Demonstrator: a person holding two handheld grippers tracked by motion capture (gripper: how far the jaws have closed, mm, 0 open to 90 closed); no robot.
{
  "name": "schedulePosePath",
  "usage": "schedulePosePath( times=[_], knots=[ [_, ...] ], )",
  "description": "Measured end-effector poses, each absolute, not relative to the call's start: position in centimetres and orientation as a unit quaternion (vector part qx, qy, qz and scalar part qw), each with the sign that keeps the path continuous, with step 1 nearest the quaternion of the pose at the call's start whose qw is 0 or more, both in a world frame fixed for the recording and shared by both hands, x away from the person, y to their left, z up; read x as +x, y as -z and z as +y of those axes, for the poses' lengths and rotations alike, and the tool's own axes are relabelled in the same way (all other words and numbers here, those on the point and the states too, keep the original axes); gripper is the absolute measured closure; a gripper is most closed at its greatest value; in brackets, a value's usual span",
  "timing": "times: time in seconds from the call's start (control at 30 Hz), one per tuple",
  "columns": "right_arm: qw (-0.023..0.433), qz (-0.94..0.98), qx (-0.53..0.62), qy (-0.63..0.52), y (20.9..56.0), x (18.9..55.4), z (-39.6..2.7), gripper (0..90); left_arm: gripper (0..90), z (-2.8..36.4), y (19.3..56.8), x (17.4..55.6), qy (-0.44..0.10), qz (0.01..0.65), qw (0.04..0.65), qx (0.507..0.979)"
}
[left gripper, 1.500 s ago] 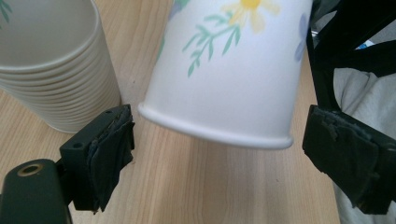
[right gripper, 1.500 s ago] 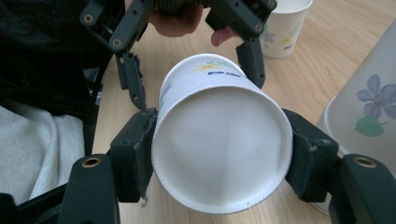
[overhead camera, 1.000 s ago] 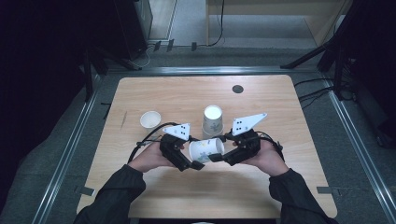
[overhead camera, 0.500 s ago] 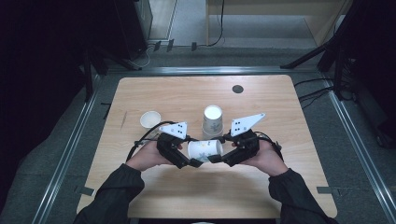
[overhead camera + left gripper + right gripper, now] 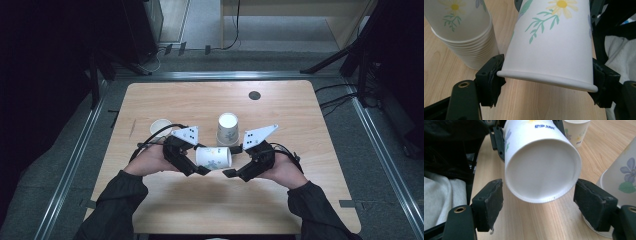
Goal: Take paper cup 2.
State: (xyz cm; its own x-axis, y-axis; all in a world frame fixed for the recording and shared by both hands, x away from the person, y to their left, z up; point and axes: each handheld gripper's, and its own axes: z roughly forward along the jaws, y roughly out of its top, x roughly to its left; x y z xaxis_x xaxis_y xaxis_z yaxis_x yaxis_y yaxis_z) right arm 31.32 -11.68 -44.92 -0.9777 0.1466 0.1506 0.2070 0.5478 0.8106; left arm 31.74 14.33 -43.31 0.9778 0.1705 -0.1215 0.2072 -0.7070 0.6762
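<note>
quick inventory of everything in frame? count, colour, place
held paper cup: 1, white with flower print, on its side between the two grippers, rim end toward the left one
cup stack: 1, white floral, upside down at table centre
single cup: 1, white, upright, left of the stack
round disc: 1, dark, far right of the table top
table: 1, light wood
left gripper: 1, black, pads pressing the held cup near its rim
right gripper: 1, black, jaws just opened, pads clear of the cup's base
hands, sleeves: 2 each, dark sleeves, bottom of the high view

A light wooden table (image 5: 320,200) stands on grey floor (image 5: 65,165), dark surroundings.
</note>
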Motion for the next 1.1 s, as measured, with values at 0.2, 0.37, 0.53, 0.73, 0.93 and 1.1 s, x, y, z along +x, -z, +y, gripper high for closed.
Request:
schedulePosePath(
  times=[0.2,0.37,0.53,0.73,0.93,1.1],
  knots=[
    [0.029,-0.88,-0.105,0.463,45.2,31.5,-11.7,24.3,24.4,14.2,43.2,32.0,0.018,0.099,0.329,0.939],
    [0.025,-0.885,-0.106,0.453,45.7,31.5,-11.4,24.5,24.4,13.9,43.6,32.3,0.015,0.101,0.291,0.951],
    [0.024,-0.888,-0.107,0.446,46.2,31.7,-11.1,24.6,24.4,13.1,44.2,32.2,0.017,0.093,0.252,0.963],
    [0.028,-0.894,-0.102,0.436,46.9,31.7,-10.5,24.9,24.4,11.9,44.7,32.1,0.013,0.084,0.222,0.971],
    [0.029,-0.898,-0.096,0.428,47.5,31.9,-9.8,26.5,24.4,10.6,44.6,32.1,0.005,0.078,0.204,0.976],
    [0.029,-0.902,-0.088,0.422,47.7,31.9,-9.4,28.5,24.4,10.0,44.7,31.9,0.006,0.072,0.196,0.978]
  ],
)
